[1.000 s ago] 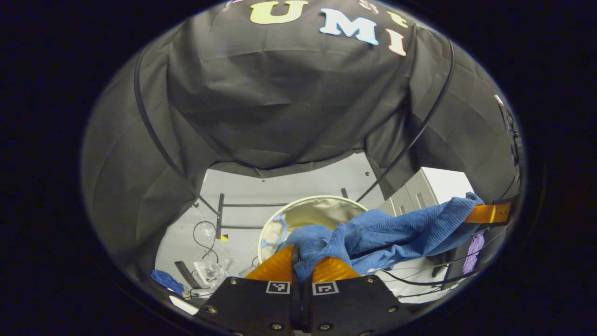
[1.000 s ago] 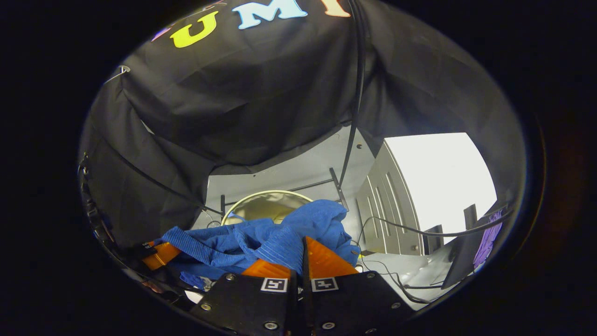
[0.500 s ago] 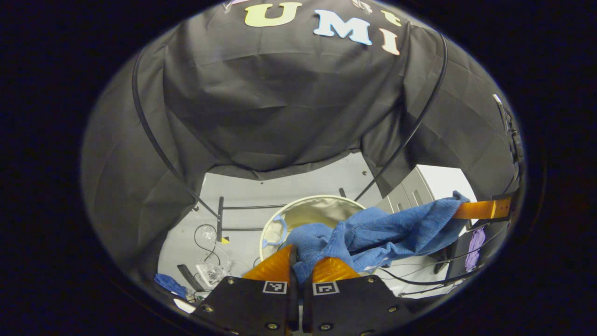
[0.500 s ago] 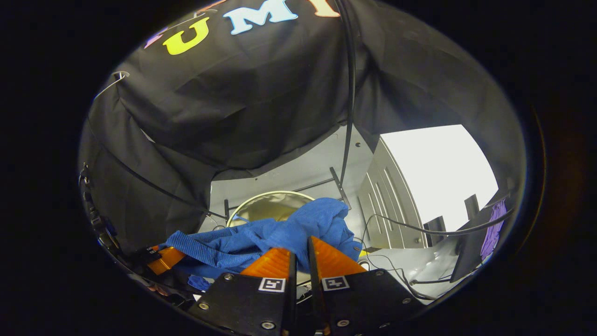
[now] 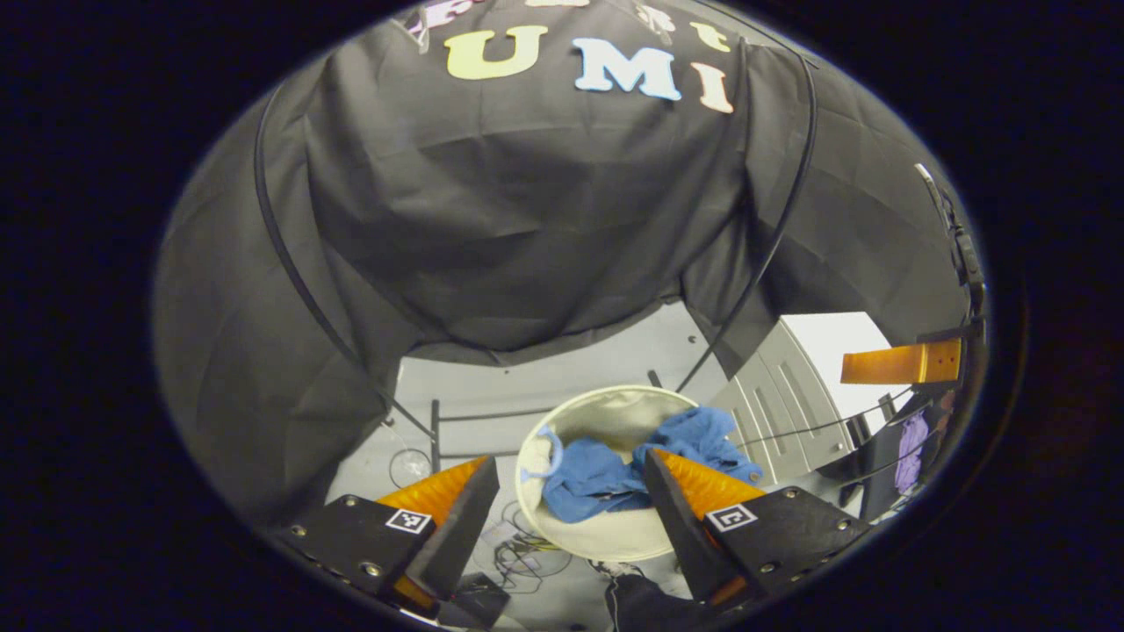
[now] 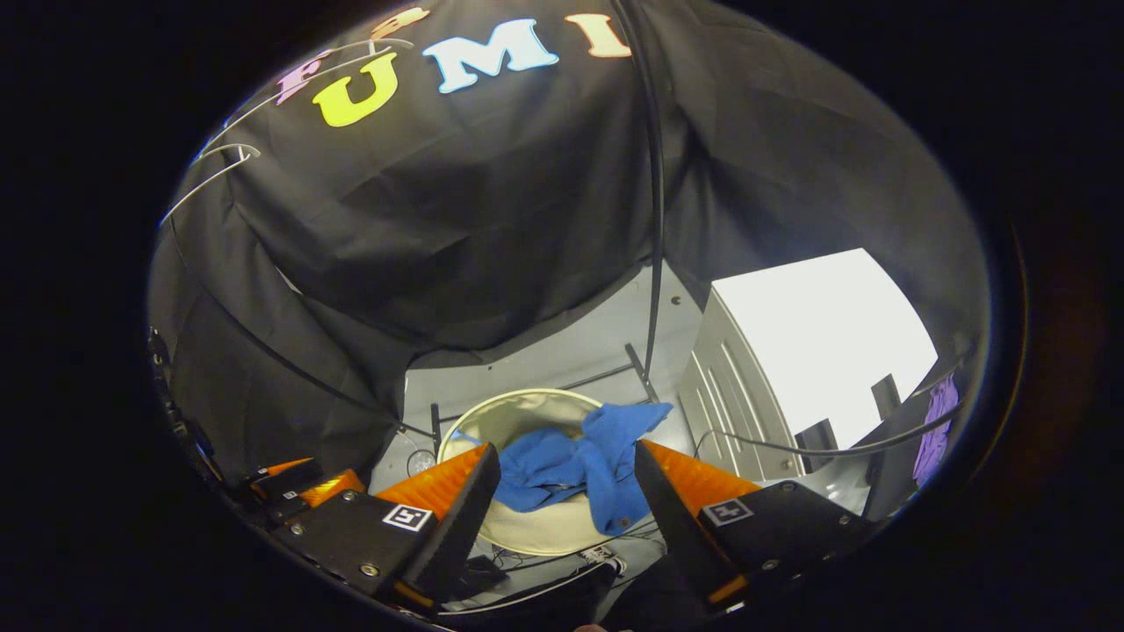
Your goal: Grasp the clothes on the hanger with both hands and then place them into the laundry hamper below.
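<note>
My left claw [image 5: 569, 491] is spread wide and holds nothing. My right claw [image 6: 566, 483] is spread wide too, with nothing in it. There is open room between the fingers of each one. Just past them, down below, is the round laundry hamper [image 5: 562, 540]. The blue clothes [image 5: 615, 465] lie in it, bunched up. In the right gripper view one end of the clothes [image 6: 619, 505] hangs over the hamper's rim [image 6: 536, 537]. The long way of the clothes runs across the hamper. The hamper stands on a pale floor [image 5: 527, 382] with thin wires [image 5: 518, 553] beside it. Farther back hangs the black cloth wall [image 5: 527, 202].
</note>
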`<state>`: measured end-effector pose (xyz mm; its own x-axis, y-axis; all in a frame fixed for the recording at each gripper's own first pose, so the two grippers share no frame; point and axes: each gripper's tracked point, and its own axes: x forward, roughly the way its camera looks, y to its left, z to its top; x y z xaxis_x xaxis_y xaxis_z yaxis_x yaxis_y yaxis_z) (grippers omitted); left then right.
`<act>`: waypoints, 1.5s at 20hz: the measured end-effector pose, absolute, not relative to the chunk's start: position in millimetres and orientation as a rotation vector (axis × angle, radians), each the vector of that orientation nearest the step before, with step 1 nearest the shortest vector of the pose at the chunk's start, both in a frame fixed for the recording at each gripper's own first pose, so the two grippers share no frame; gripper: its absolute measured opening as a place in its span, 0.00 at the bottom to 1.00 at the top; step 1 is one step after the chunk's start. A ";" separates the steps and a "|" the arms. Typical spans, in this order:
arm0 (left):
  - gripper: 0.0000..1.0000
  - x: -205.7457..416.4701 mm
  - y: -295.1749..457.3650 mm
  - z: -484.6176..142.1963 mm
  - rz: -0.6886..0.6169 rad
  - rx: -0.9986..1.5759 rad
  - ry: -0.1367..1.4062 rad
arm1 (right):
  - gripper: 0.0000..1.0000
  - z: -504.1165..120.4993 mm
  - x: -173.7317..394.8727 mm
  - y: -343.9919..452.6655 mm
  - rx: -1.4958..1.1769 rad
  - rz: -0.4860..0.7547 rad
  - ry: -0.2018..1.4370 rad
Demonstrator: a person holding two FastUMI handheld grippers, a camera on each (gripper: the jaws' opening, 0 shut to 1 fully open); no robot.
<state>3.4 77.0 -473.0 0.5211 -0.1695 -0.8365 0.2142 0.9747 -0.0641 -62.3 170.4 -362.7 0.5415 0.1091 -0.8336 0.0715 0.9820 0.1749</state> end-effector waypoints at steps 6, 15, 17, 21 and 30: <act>1.00 40.8 97.3 -366.2 -0.167 -0.005 0.774 | 0.95 -279.0 -28.6 139.3 0.180 -0.010 0.754; 1.00 103.2 132.8 -158.7 -0.092 0.003 0.367 | 0.92 -104.6 26.7 116.6 0.156 -0.042 0.289; 1.00 105.2 131.9 -125.6 -0.088 -0.003 0.301 | 0.95 -76.4 34.6 112.0 0.144 -0.041 0.223; 1.00 116.1 132.2 -67.3 -0.094 -0.002 0.175 | 0.95 -25.6 35.5 101.4 0.080 -0.045 0.094; 1.00 86.1 146.6 -23.9 -0.031 -0.036 0.093 | 0.91 24.7 23.6 83.9 -0.018 -0.066 -0.017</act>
